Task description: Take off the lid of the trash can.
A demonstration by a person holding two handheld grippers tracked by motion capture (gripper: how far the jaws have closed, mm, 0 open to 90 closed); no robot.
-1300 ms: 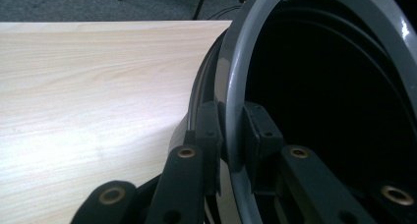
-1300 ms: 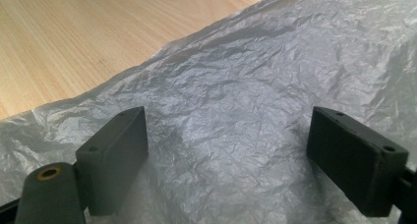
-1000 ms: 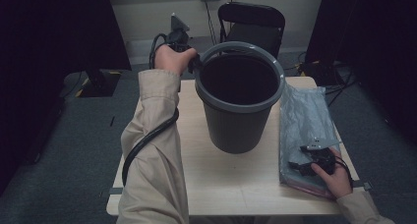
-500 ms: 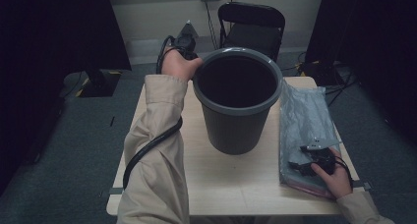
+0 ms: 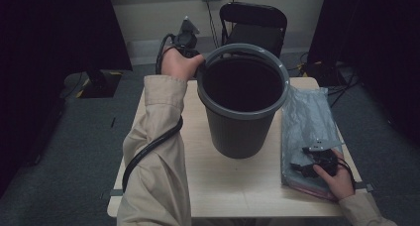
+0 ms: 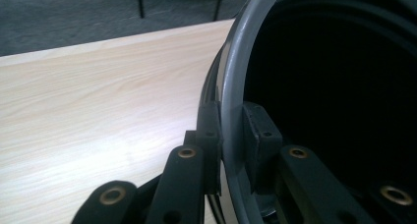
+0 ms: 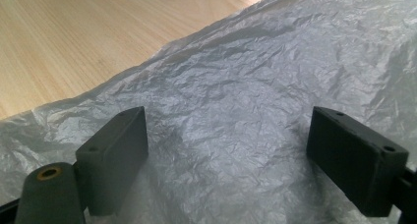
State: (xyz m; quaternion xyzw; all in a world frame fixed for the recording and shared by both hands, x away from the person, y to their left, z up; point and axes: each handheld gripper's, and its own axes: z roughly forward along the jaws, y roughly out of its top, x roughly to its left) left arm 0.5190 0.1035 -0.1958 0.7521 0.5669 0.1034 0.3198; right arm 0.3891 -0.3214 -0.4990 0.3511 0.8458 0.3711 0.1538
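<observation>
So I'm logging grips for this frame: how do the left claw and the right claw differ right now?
The left claw is shut on the bin rim, one jaw outside, one inside; the right claw is open, holding nothing. The left is at the table's far side, the right near the person, over the plastic bag. Both are hand-held, with black jaws.

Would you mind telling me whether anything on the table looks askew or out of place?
The grey bin leans toward the left gripper, which is clamped on its rim. The crinkled plastic bag lies flat, nothing spilled.
</observation>
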